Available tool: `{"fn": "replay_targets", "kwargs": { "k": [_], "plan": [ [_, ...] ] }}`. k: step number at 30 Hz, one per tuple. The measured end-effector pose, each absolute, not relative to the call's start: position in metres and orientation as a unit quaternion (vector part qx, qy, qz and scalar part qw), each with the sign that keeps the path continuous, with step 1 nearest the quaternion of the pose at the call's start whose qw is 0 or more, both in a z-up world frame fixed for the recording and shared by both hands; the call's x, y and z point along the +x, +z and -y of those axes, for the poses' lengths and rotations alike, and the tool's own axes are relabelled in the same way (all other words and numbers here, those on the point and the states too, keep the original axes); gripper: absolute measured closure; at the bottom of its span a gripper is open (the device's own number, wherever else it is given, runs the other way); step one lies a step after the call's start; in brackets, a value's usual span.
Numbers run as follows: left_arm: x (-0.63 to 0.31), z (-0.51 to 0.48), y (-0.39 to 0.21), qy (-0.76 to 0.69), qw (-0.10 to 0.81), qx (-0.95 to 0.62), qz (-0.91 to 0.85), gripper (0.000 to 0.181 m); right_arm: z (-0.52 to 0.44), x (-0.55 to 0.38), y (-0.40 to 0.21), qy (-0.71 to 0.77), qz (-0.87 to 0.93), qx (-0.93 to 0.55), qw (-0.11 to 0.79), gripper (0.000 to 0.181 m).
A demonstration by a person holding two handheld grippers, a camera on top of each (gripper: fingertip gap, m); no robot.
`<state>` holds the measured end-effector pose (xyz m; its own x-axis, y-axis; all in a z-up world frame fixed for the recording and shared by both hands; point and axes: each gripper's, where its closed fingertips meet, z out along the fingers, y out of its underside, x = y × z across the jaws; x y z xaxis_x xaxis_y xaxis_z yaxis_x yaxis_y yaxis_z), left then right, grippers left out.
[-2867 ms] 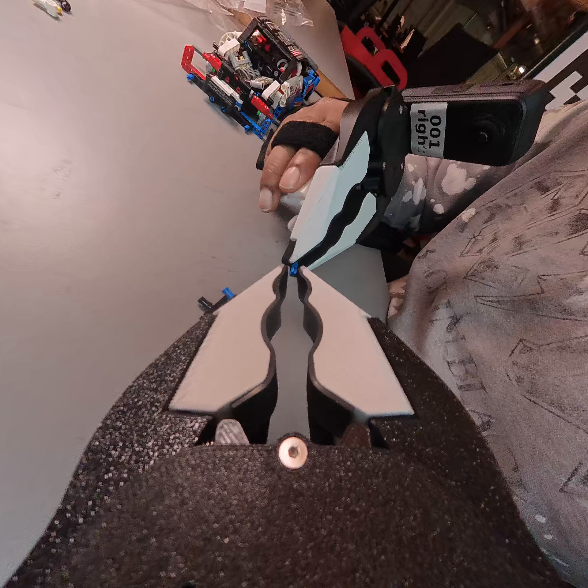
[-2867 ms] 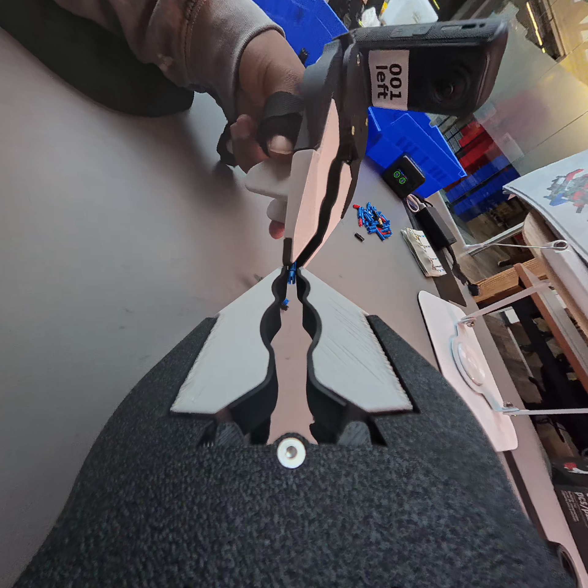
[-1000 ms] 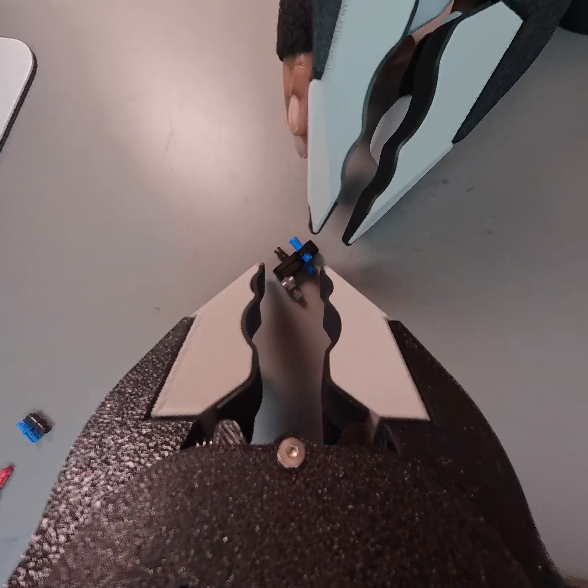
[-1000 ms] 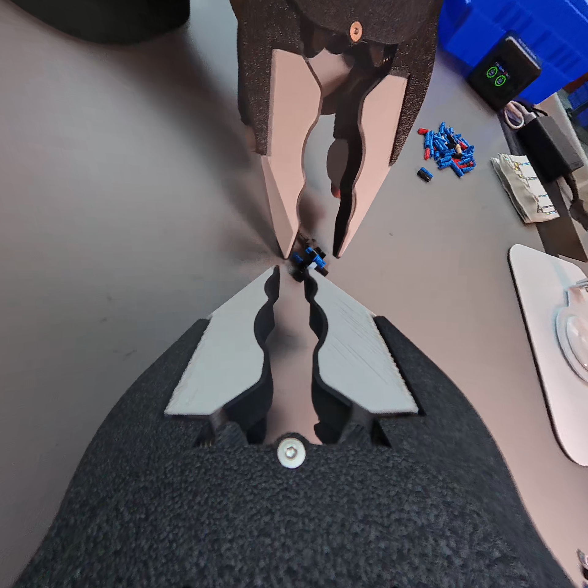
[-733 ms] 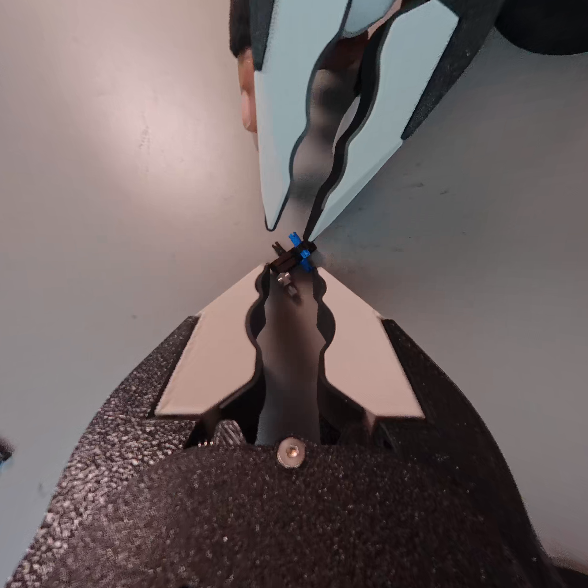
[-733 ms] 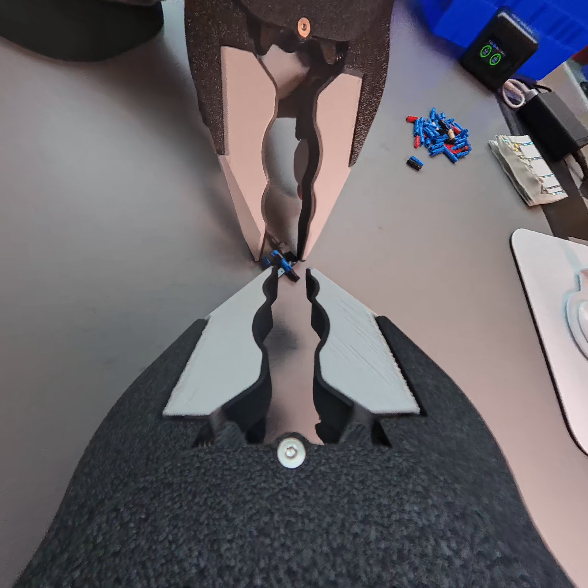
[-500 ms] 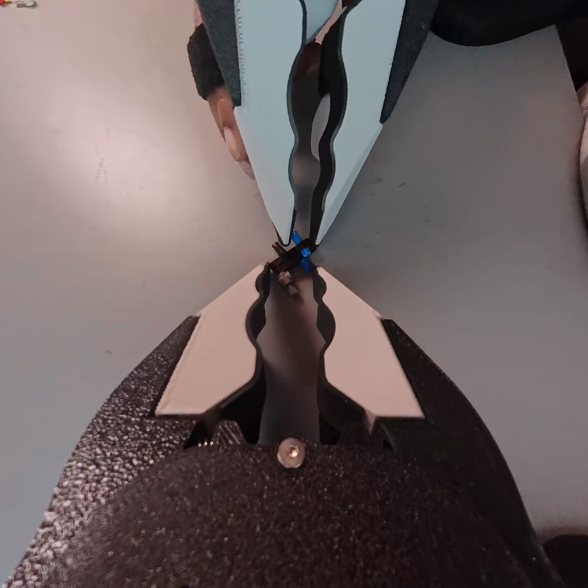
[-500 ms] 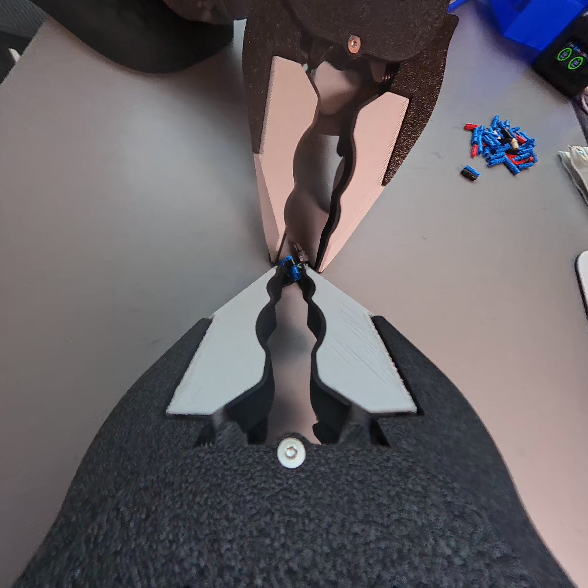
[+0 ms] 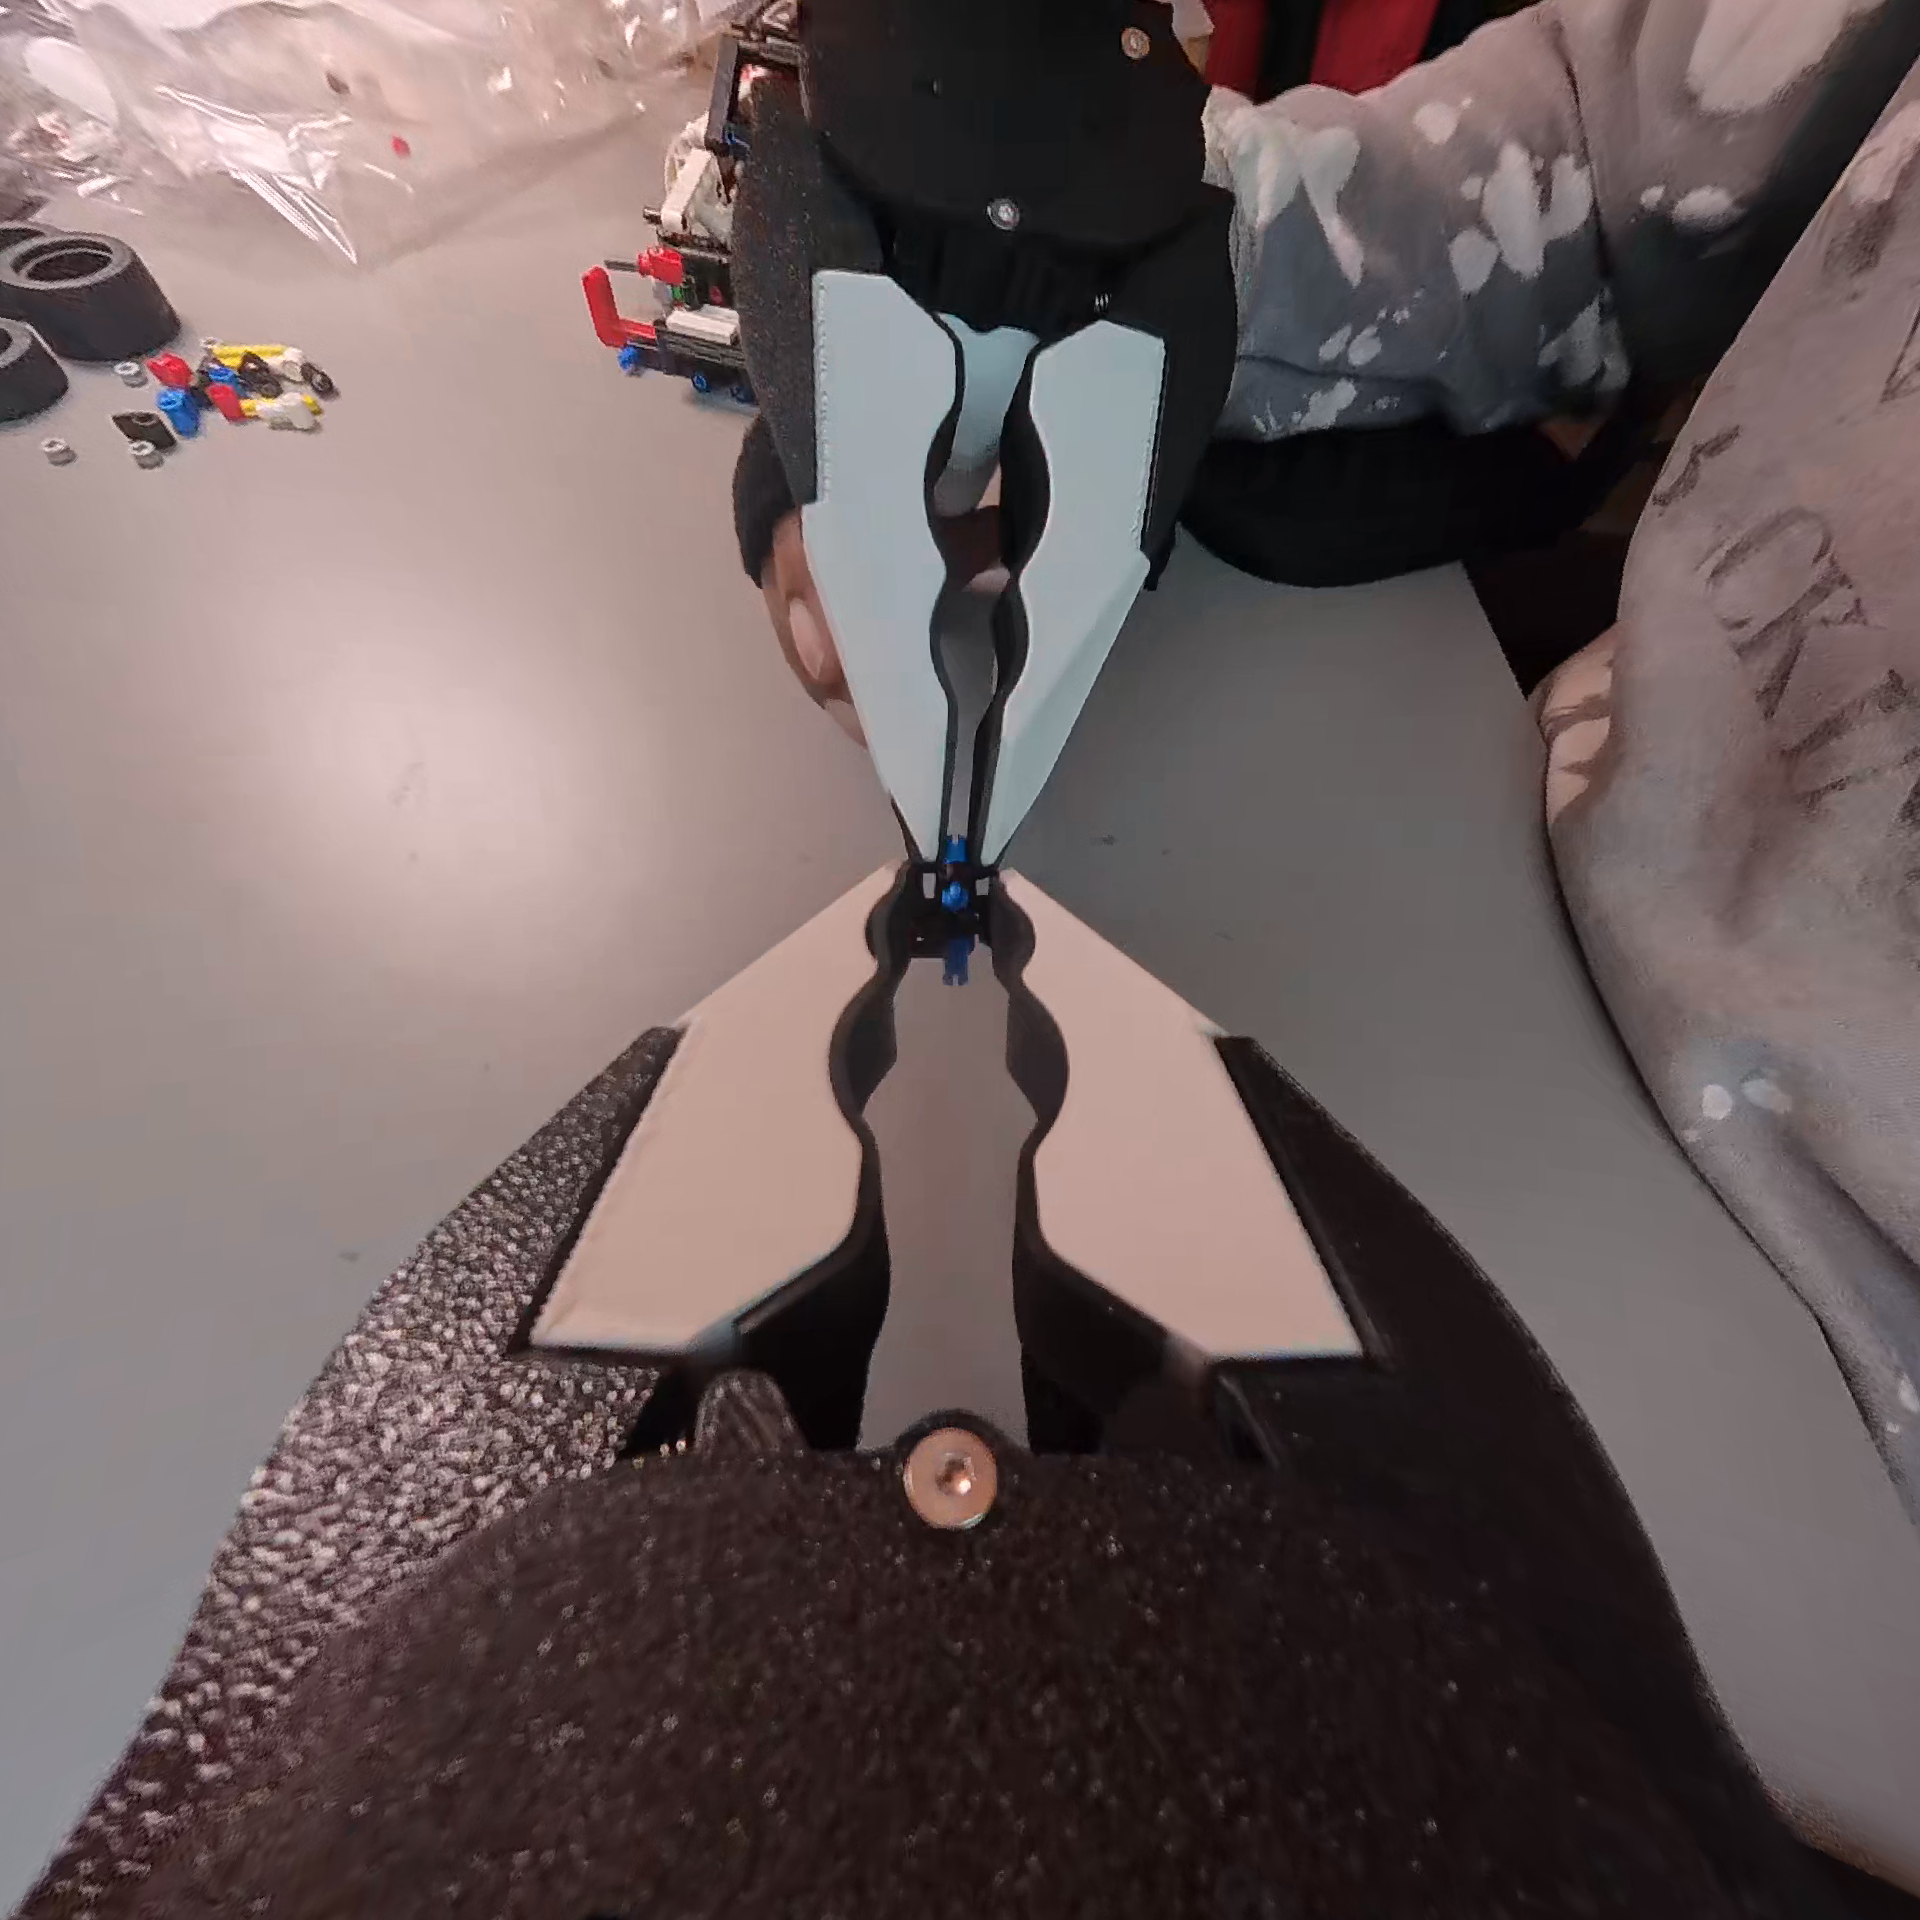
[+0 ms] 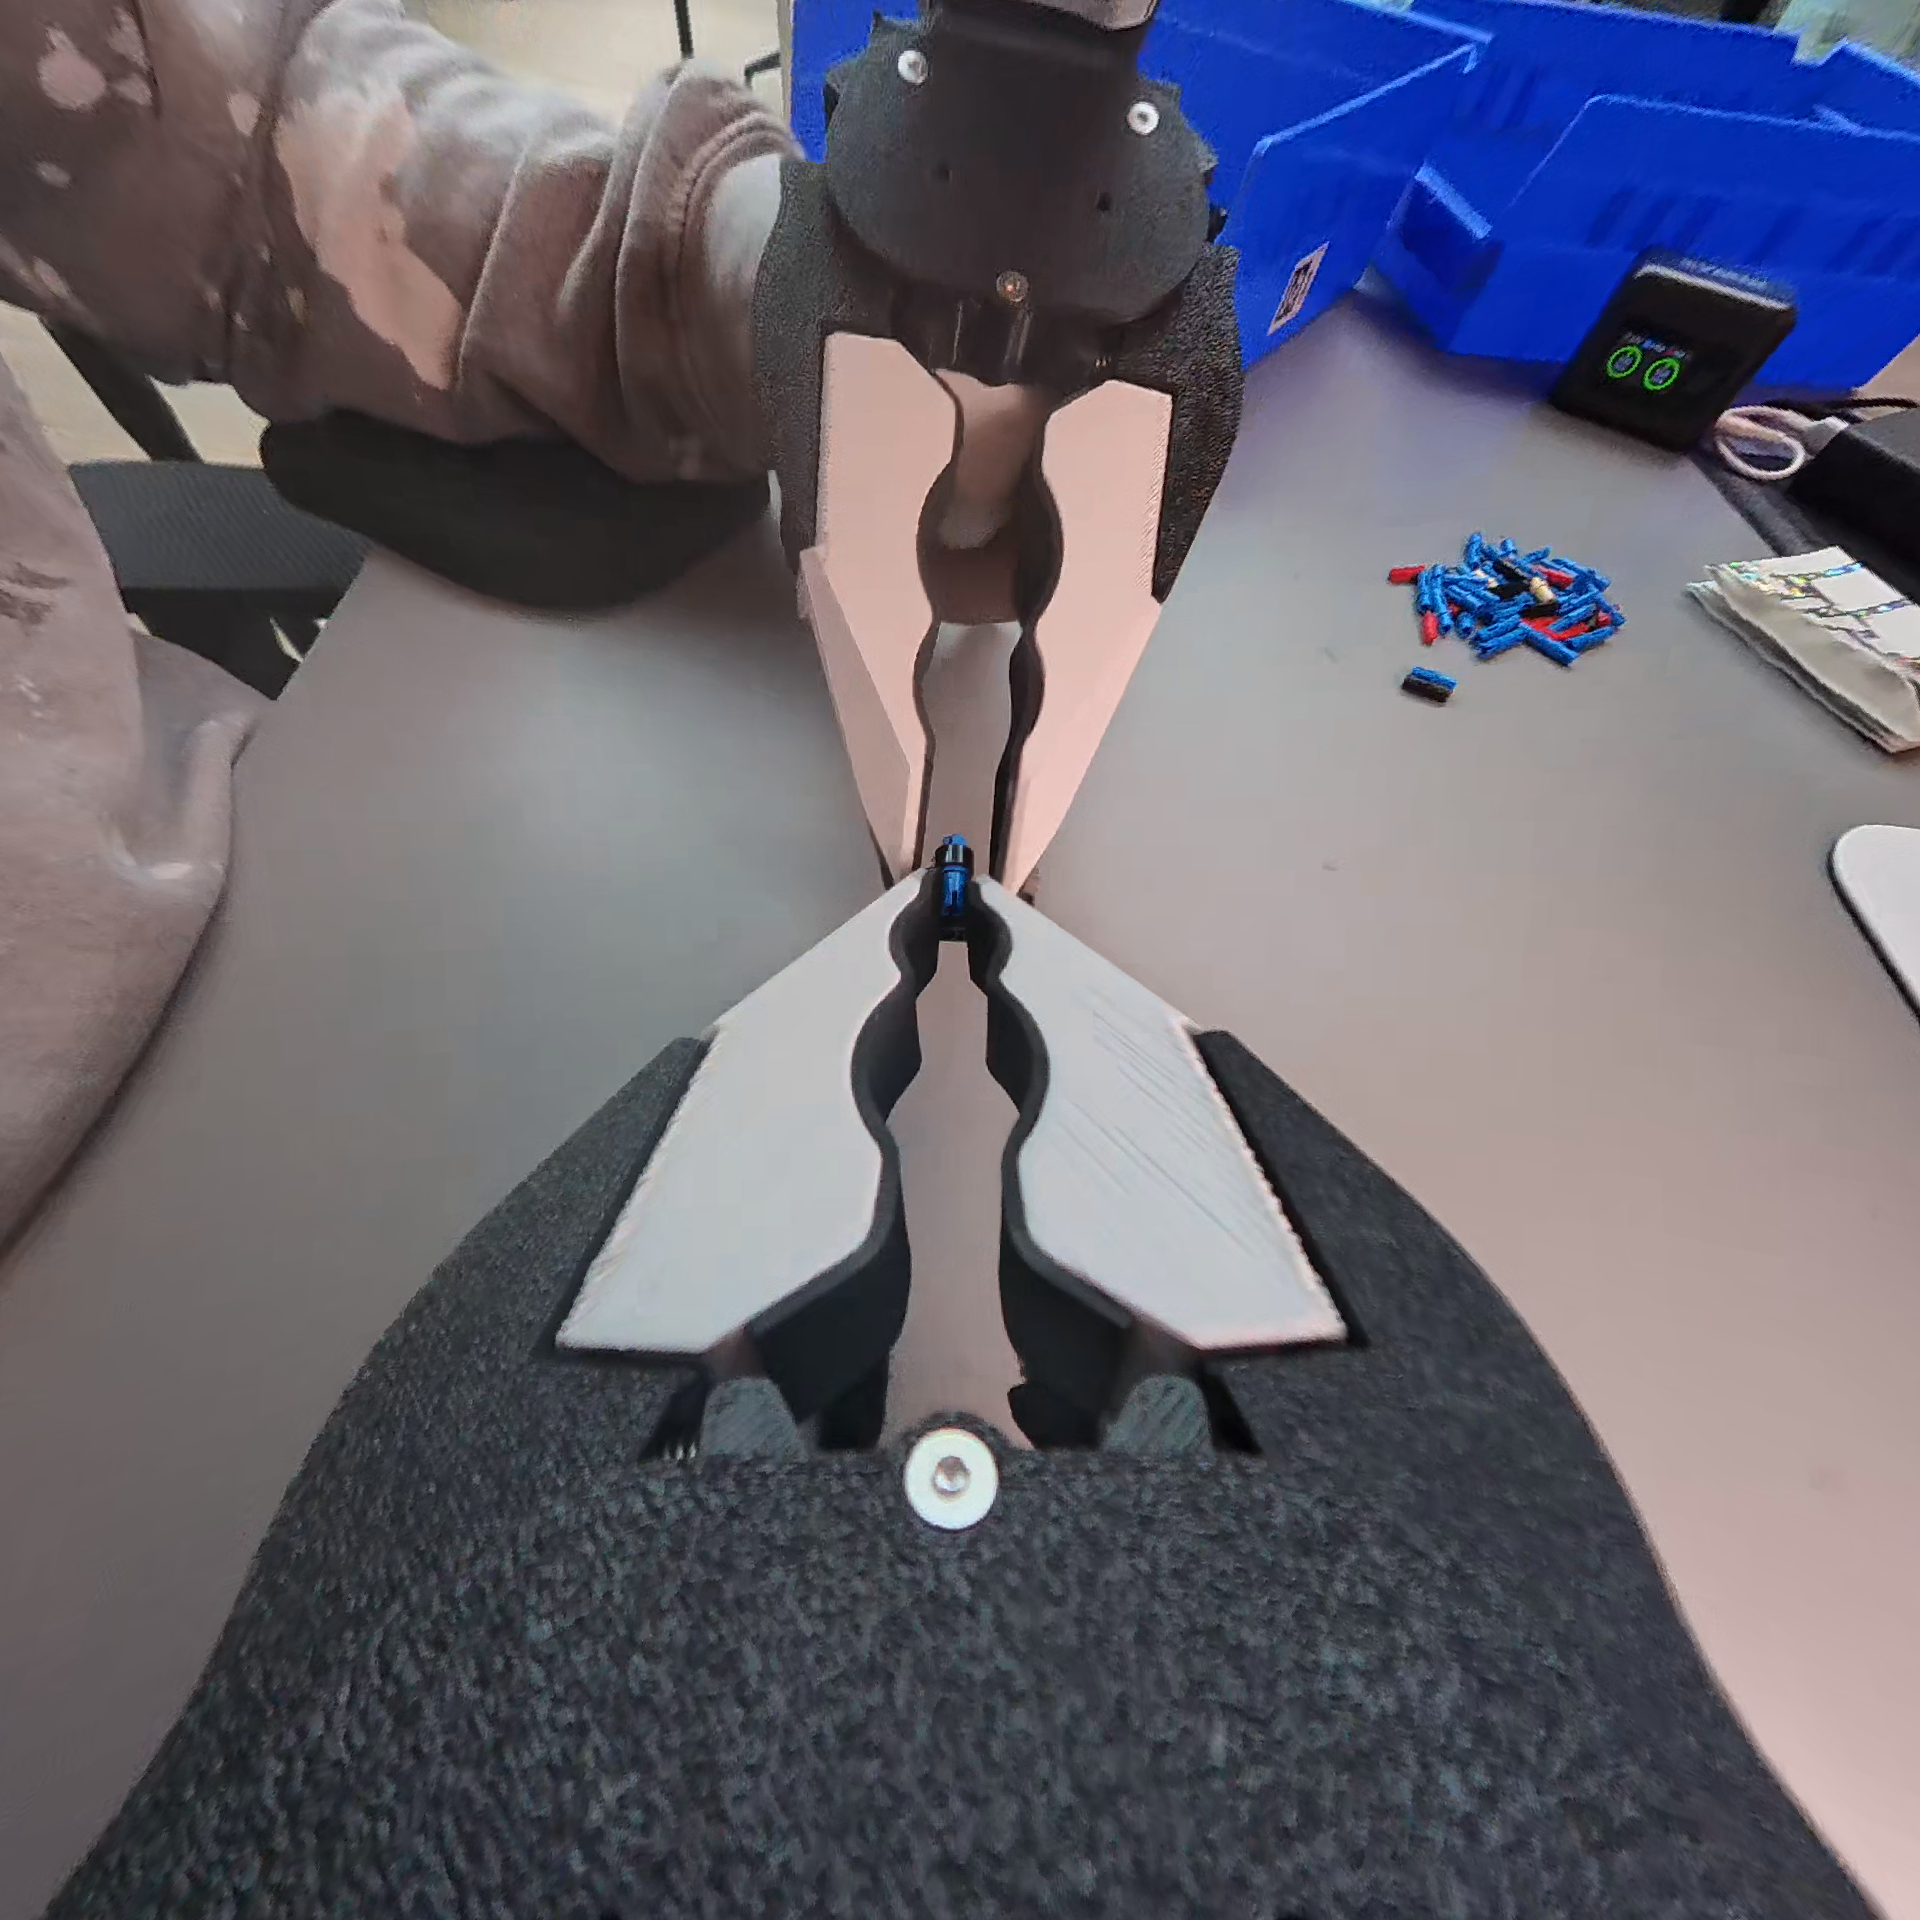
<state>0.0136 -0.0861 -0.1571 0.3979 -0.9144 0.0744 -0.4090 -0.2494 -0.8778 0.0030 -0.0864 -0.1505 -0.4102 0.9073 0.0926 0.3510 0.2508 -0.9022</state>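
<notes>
A tiny black connector (image 9: 928, 902) with a blue pin (image 9: 952, 896) through it is held above the grey table (image 9: 364, 790) between both grippers, which meet tip to tip. My left gripper (image 9: 951, 902) is shut on the black connector. My right gripper (image 10: 951, 902) is shut on the blue pin (image 10: 950, 891). In the left wrist view the right gripper (image 9: 956, 850) comes in from the top with a fingertip of the hand behind it. In the right wrist view the left gripper (image 10: 958, 868) comes in from the top, its tips around the pin's far end.
Far left lie black toy tyres (image 9: 73, 296), loose small parts (image 9: 223, 384), clear plastic bags (image 9: 208, 104) and a part-built brick model (image 9: 665, 312). On the right wrist side are blue bins (image 10: 1558, 187), a black device (image 10: 1668, 353), a pile of blue and red pins (image 10: 1507, 608), folded paper (image 10: 1818, 644). Only a small space, under 4 cm, lies between the two pairs of fingers.
A second ago the piece lay on the table between two open grippers. Both have closed on it from opposite ends and lifted it, and both views have tilted up level.
</notes>
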Motion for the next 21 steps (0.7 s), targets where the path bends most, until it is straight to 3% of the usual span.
{"fn": "replay_targets", "kwargs": {
  "k": [12,18,21],
  "plan": [
    [0.020,0.090,-0.115,-0.366,0.459,-0.689,-0.426,0.175,0.091,0.013,-0.110,0.525,0.670,-0.413,0.324,0.178],
    [-0.008,0.086,-0.083,-0.379,0.508,-0.669,-0.387,0.175,0.067,0.029,-0.118,0.525,0.655,-0.442,0.316,0.179],
    [-0.010,0.080,-0.103,-0.343,0.481,-0.703,-0.395,0.175,0.058,0.021,-0.102,0.528,0.632,-0.445,0.351,0.178]
  ]
}}
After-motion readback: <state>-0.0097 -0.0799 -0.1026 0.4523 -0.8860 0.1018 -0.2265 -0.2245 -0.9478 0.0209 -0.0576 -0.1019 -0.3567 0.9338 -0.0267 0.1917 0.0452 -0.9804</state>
